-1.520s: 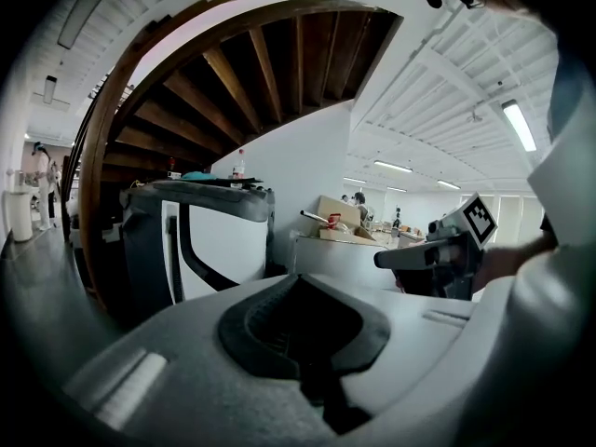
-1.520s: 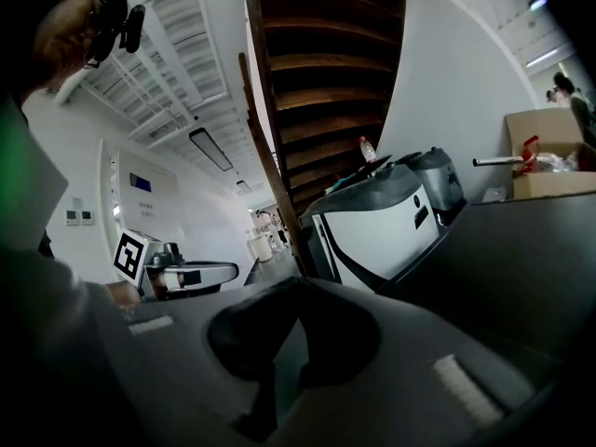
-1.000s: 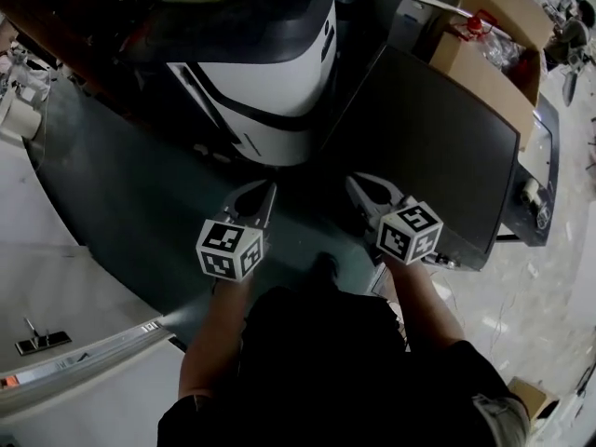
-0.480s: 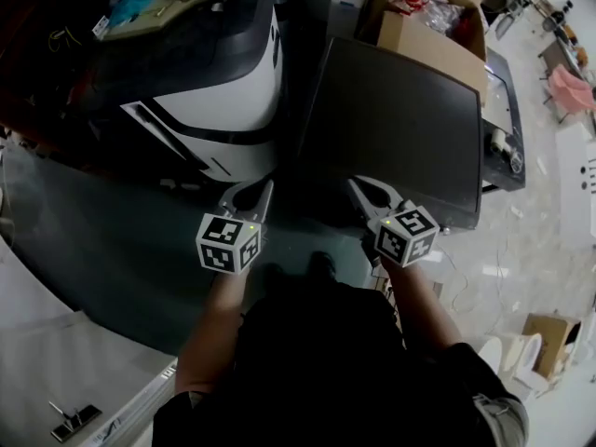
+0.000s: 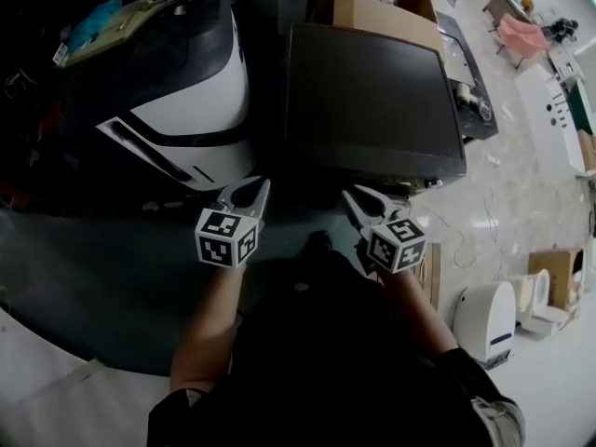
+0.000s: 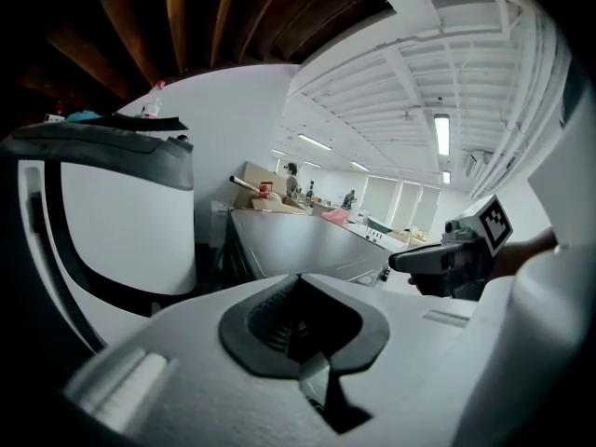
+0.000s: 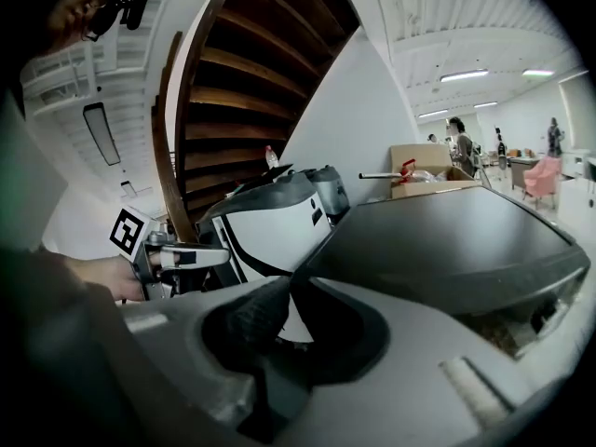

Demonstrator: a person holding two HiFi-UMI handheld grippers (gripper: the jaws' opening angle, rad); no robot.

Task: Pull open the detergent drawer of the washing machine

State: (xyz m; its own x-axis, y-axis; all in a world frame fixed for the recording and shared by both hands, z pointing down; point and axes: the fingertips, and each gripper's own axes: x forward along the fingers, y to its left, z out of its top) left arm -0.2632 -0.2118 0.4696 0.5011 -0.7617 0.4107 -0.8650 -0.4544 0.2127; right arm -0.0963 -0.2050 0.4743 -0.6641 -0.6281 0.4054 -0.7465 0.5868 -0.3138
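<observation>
Held out forward side by side, left tongs (image 5: 265, 184) clenched empty, right tongs (image 5: 345, 194) opening with nothing between

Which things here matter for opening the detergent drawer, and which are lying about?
Job: left gripper; right gripper, jaws opening, nothing between; white machine with dark grey top, probably the washer, drawer unseen.
Lying about: dark flat panel; brown cardboard box; pink chair.

Seen from above, a person in dark clothing holds two marker-cubed grippers side by side. The grey left gripper (image 5: 262, 187), jaws together, points toward a rounded white-and-dark-grey machine (image 5: 186, 110). The grey right gripper (image 5: 347, 195), jaws opening on nothing, faces a flat dark rectangular panel (image 5: 372, 101), with a brown cardboard box (image 5: 372, 12) beyond it.
</observation>
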